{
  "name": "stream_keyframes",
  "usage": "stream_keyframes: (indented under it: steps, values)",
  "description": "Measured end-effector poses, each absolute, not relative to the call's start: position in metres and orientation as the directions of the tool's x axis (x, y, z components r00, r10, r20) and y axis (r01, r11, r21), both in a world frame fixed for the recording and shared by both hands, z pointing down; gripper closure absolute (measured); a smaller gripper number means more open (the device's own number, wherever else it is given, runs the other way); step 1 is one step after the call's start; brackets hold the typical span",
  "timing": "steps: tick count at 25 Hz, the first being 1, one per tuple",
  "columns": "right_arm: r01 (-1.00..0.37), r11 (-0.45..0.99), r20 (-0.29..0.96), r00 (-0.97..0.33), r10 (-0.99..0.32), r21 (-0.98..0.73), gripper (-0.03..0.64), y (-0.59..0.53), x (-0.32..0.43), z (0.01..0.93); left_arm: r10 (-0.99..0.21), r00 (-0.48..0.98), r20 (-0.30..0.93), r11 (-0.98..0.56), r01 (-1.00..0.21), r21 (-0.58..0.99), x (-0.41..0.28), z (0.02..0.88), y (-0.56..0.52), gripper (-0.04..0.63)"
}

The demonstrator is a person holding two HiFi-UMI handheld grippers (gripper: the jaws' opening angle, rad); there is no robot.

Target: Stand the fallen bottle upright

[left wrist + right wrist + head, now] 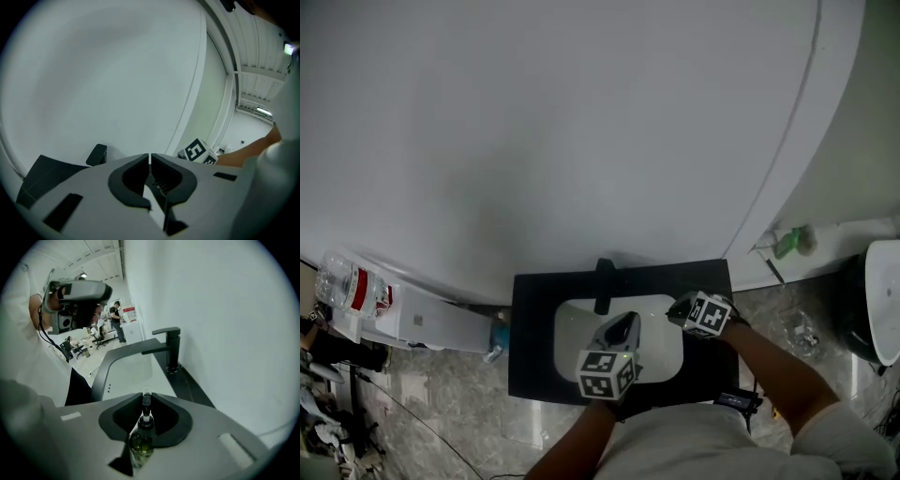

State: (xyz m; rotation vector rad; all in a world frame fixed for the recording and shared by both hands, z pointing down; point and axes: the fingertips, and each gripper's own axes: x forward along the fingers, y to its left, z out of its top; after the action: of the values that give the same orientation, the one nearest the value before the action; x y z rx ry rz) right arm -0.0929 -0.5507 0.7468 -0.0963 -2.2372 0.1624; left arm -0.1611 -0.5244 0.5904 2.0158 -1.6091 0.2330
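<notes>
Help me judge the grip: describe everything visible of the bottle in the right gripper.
The bottle is small and clear, glass-like, with yellow-green liquid inside. Its narrow neck carries a black-and-white pump top. It lies along the right gripper, top toward the jaw tips, which are shut on that top; its body sits back between the jaws. Nothing else visibly touches it.

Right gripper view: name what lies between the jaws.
A small bottle of greenish liquid, its neck pinched at the jaw tips, seen in the right gripper view.
</notes>
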Motion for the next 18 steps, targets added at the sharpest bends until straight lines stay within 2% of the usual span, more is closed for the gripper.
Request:
stream_keyframes:
  steps: [6,15,18]
  values:
    - [-0.103,0.991,0.713,-0.701,-0.008,-0.09,0.56,-0.546,-0.045,0.716,-0.843,0.311,0.438,-0.196,-0.937,0.288,-0.127,0.579,-0.532,0.586]
    - [-0.238,0.968,0.68,-0.723,-0.124,-0.077,0.551,-0.527,0.012,0.711,-0.839,0.355,0.413,-0.26,-0.927,0.269,-0.091,0.565,-0.537,0.586]
    - [-0.279,0.957,0.665,-0.73,-0.157,-0.08,0.526,-0.532,0.016,0.686,-0.844,0.356,0.402,-0.264,-0.927,0.268,-0.084,0.558,-0.536,0.586]
